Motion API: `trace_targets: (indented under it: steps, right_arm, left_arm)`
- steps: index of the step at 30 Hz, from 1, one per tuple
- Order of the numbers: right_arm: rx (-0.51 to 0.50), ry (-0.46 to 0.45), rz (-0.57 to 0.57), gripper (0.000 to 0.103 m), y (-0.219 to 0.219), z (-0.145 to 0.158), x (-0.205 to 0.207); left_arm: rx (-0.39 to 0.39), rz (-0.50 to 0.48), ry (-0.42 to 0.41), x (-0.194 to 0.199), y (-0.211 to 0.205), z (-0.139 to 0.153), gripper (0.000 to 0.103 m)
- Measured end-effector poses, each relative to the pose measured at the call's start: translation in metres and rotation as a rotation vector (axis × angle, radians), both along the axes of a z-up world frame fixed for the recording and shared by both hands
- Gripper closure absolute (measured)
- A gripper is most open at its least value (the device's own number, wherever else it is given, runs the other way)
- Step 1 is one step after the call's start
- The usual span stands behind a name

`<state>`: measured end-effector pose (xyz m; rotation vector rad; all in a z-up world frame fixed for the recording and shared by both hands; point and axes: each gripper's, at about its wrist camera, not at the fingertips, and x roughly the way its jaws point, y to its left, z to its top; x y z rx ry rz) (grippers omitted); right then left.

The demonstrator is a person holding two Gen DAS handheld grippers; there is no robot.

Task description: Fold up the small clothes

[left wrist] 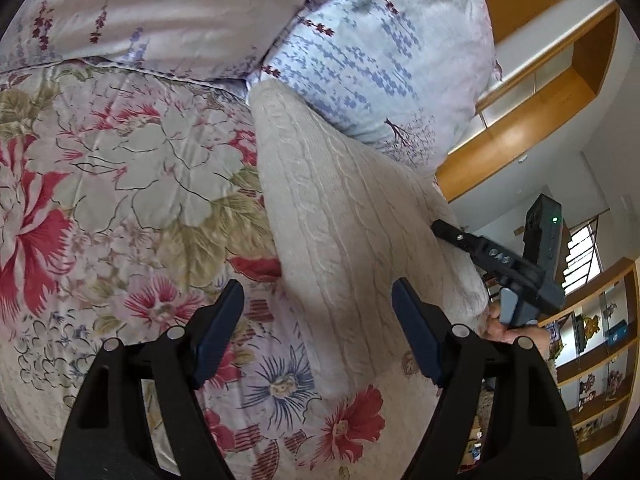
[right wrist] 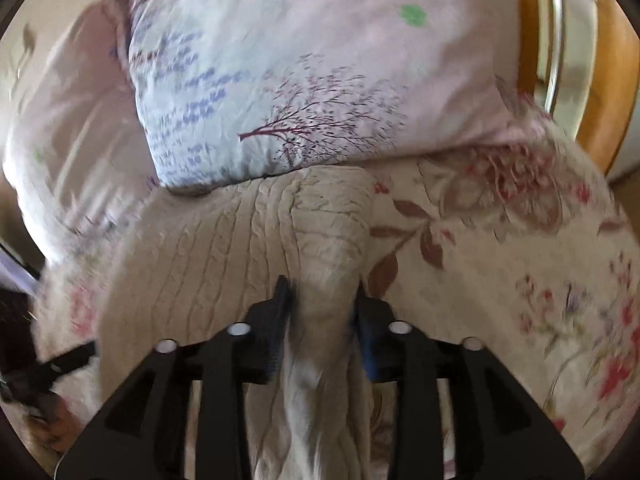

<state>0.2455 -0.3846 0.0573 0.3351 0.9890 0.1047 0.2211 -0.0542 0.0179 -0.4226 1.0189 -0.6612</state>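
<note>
A cream cable-knit sweater [left wrist: 340,216] lies on a floral bedspread [left wrist: 120,184], its far end against a pillow. My left gripper [left wrist: 320,300] is open and empty, its jaws straddling the sweater's near edge just above it. My right gripper [right wrist: 324,304] is shut on a bunched fold of the same sweater [right wrist: 224,248] and lifts it a little off the bed. The right gripper also shows in the left wrist view [left wrist: 448,230] at the sweater's right edge, held by a hand.
A pale blue and pink printed pillow [left wrist: 380,48] lies behind the sweater and shows in the right wrist view [right wrist: 300,80]. A second pillow [left wrist: 160,12] is at the left. Wooden shelves [left wrist: 592,360] and a wooden headboard [right wrist: 612,80] stand to the right.
</note>
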Motion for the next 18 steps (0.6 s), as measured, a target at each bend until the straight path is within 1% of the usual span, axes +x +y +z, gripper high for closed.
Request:
trace_targets:
  steps: [1,3,6,7,8,9,10,11,12,13,16,18]
  right_arm:
    - [0.028,-0.004,0.0,0.058,-0.004,0.002,-0.006]
    - [0.067,-0.004,-0.002,0.058,-0.011,0.004,-0.02]
    - [0.119,0.019,-0.008,0.058,-0.02,0.001,-0.037]
    - [0.137,0.029,-0.006,0.06,-0.022,-0.002,-0.042]
    - [0.144,0.035,-0.003,0.067,-0.021,-0.005,-0.044]
    - [0.147,0.036,0.014,0.08,-0.02,-0.008,-0.048]
    - [0.128,0.02,0.023,0.082,-0.017,-0.008,-0.051]
    - [0.101,-0.004,0.025,0.083,-0.013,-0.004,-0.053]
    - [0.091,-0.023,0.024,0.085,-0.012,0.001,-0.054]
    - [0.09,-0.047,0.02,0.086,-0.012,0.008,-0.057]
    - [0.095,-0.135,0.016,0.087,-0.012,0.031,-0.068]
    - [0.062,-0.142,0.02,0.088,-0.013,0.032,-0.074]
  left_arm:
    - [0.003,-0.002,-0.002,0.0,-0.001,0.0,0.027]
    - [0.002,-0.009,-0.003,0.0,-0.004,0.0,0.027]
    - [0.0,-0.018,0.007,0.0,-0.008,-0.002,0.027]
    - [0.0,-0.023,0.013,0.0,-0.011,-0.004,0.027]
    - [0.001,-0.027,0.016,-0.001,-0.011,-0.005,0.028]
    - [0.003,-0.028,0.023,-0.001,-0.013,-0.006,0.03]
    - [0.0,-0.026,0.032,-0.001,-0.015,-0.009,0.036]
    - [-0.011,-0.028,0.048,0.0,-0.017,-0.012,0.047]
    - [-0.027,-0.03,0.063,0.001,-0.018,-0.014,0.055]
    - [-0.047,-0.022,0.082,0.002,-0.018,-0.016,0.061]
    - [-0.051,-0.017,0.079,0.0,-0.015,-0.015,0.065]
    - [-0.056,-0.02,0.085,-0.002,-0.012,-0.015,0.066]
